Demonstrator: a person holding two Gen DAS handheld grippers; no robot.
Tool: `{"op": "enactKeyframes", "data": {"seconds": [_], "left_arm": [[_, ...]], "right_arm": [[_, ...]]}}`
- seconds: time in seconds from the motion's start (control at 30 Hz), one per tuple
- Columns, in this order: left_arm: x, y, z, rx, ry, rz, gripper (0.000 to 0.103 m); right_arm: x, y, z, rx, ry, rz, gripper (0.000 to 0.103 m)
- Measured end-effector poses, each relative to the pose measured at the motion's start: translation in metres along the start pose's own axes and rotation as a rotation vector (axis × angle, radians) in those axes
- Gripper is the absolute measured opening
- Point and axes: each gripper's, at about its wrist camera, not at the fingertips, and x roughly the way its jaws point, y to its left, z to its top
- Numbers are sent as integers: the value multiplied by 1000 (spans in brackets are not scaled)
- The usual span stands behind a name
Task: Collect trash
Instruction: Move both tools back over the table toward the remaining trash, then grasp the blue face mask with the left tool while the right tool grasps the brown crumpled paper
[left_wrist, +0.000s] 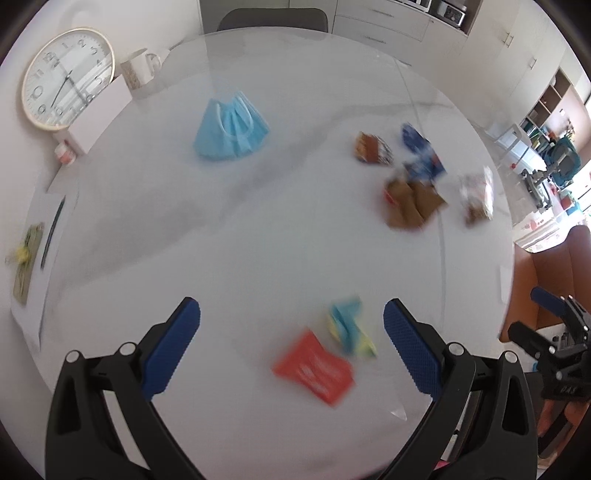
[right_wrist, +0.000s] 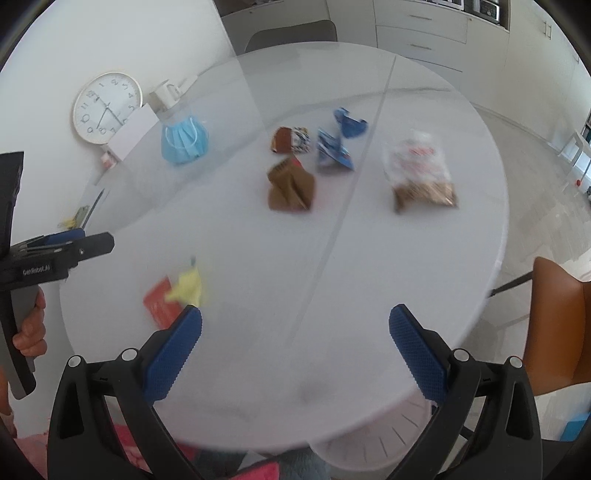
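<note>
Trash lies scattered over the round white table (left_wrist: 295, 229) and, judging by how it lies, none of it has been collected yet: every piece rests flat on the tabletop and neither gripper holds anything. The left gripper (left_wrist: 291, 325) has its blue fingers (left_wrist: 171, 347) spread wide, and between them, closer to the right-hand finger, lie a red wrapper (left_wrist: 314, 371) and a crumpled blue-and-yellow wrapper (left_wrist: 349, 326), the two just beside each other or perhaps touching; blur hides which. These look like the first pick, since the fingers already straddle them. Well ahead of the fingertips, toward the left, sits a blue face mask (left_wrist: 231, 131). Ahead and to the right is a cluster: a brown crumpled bag (left_wrist: 413, 203), a blue wrapper (left_wrist: 421, 151), a small brown-and-patterned packet (left_wrist: 371, 147), and farther right a clear bag with brown contents (left_wrist: 476, 199). The right gripper (right_wrist: 295, 332) is likewise wide apart and empty, hanging over the near edge of the table with bare tabletop between its fingers; the red wrapper lies just beyond its left finger. No bin or bag for the trash is clearly visible in either view, so where the pieces should go cannot be told. Seven pieces remain, so the task looks to be at its very start.
</note>
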Motion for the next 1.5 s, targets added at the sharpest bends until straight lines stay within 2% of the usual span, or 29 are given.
{"op": "enactKeyframes", "data": {"seconds": [0.17, 0.37, 0.6, 0.63, 0.7, 0.77, 0.8, 0.87, 0.93, 1.03, 1.2, 1.27, 1.33, 1.4, 1.5], "left_arm": [[34, 31, 60, 50, -22, 24, 95], [87, 62, 124, 44, -18, 12, 95], [140, 71, 167, 4, -8, 5, 95], [146, 70, 170, 1, -6, 4, 93], [159, 67, 178, 3, -1, 14, 81], [169, 64, 184, 14, 16, 18, 59], [176, 63, 186, 15, 32, 13, 54], [184, 62, 189, 12, 58, 11, 30], [188, 63, 190, 4, 69, -14, 20], [188, 66, 191, -9, 60, -47, 13], [178, 70, 191, -11, 55, -78, 12], [172, 69, 191, -3, 43, -85, 12], [165, 69, 188, 8, 32, -87, 11], [161, 69, 187, 15, 24, -92, 11], [152, 68, 183, 26, 17, -103, 11]], "right_arm": [[42, 14, 41, 56, 10, -25, 101], [86, 17, 80, 122, 25, -80, 101], [118, 10, 97, 177, 42, -131, 101], [120, 9, 99, 181, 41, -135, 101], [125, 6, 101, 190, 46, -150, 101], [130, 4, 102, 196, 52, -153, 101], [132, 3, 103, 197, 55, -157, 101], [137, 3, 105, 189, 62, -164, 101], [141, 3, 107, 175, 64, -165, 101], [148, 7, 111, 128, 67, -172, 101], [162, 16, 117, 46, 78, -195, 101], [168, 17, 116, 14, 85, -222, 94], [173, 16, 115, 10, 108, -218, 69], [175, 12, 113, 31, 120, -197, 63], [169, 12, 109, 28, 109, -203, 61]]}}
